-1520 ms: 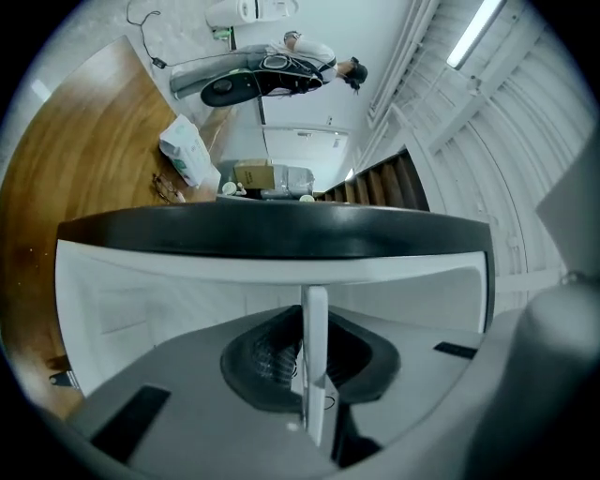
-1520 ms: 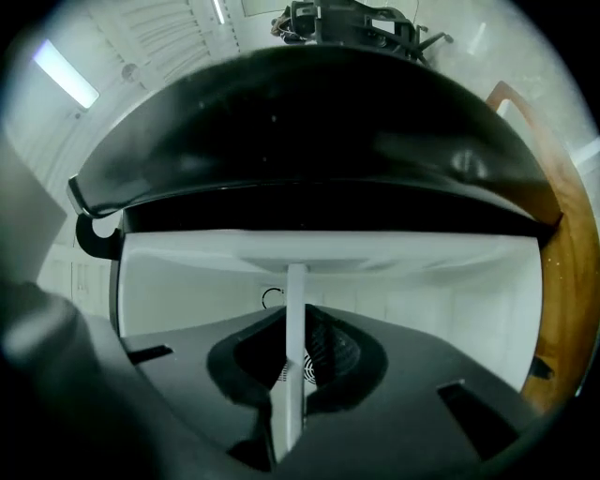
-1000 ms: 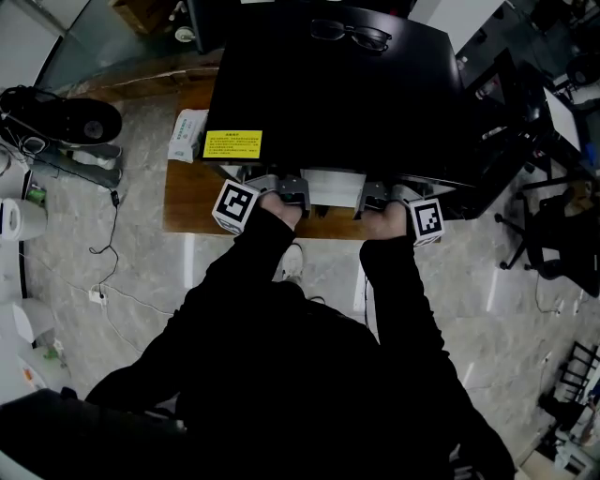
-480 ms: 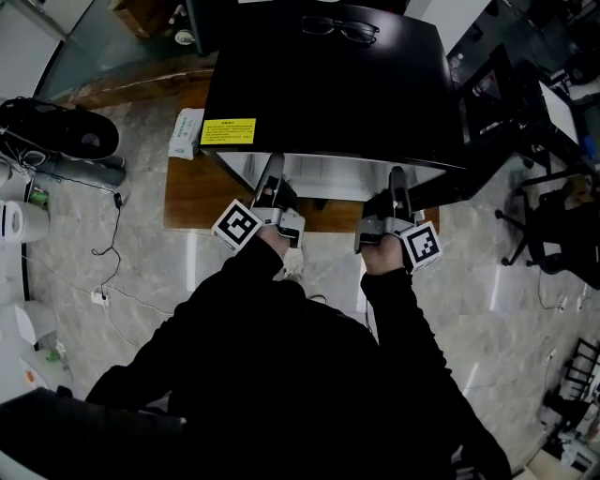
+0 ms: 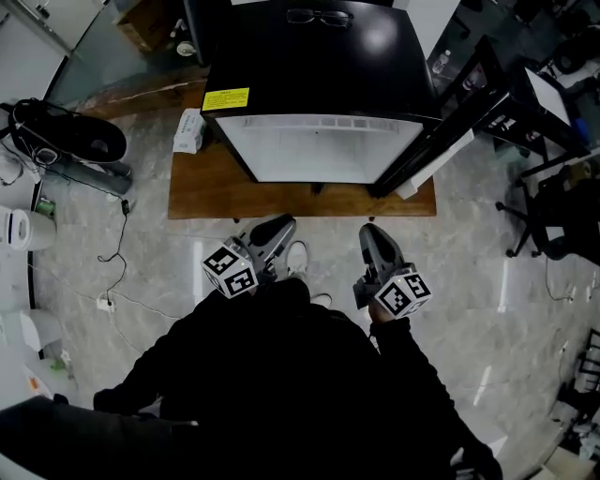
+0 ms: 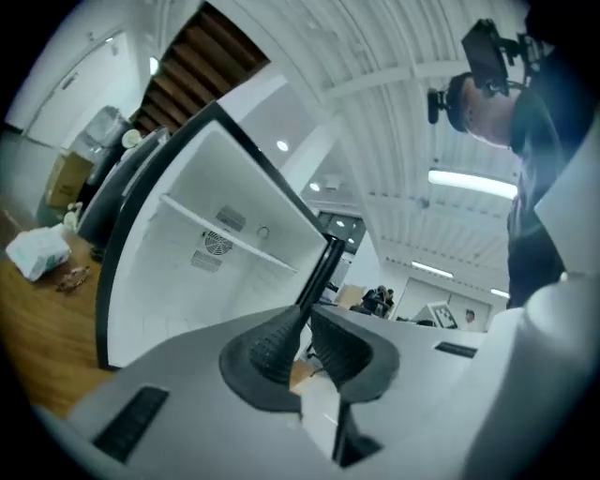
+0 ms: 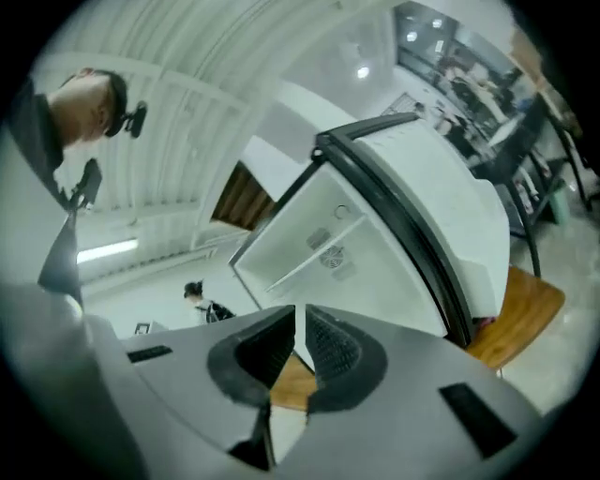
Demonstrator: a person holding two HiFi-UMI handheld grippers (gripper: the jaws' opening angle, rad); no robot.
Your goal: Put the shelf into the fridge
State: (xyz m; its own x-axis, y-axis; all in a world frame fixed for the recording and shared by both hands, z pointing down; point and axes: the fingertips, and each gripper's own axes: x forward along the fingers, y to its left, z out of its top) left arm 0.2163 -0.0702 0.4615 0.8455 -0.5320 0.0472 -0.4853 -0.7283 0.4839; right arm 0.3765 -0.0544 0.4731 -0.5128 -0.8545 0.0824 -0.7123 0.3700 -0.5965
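The black fridge stands open on a low wooden platform, its white inside facing me and its door swung out to the right. The white shelf spans the inside below the fan grille. Both grippers are drawn back from the fridge, close to my body, and hold nothing. My left gripper has just been closing; a narrow gap shows between its pads. My right gripper has also just been closing, and only a thin slit is left between its pads.
The wooden platform carries a tissue pack at its left end. Glasses lie on the fridge top. A fan and cables sit on the floor to the left, office chairs to the right.
Both grippers have pulled back from the fridge's front edge toward my body and rolled over. The fridge's white inside, hidden a second ago, is now in view.
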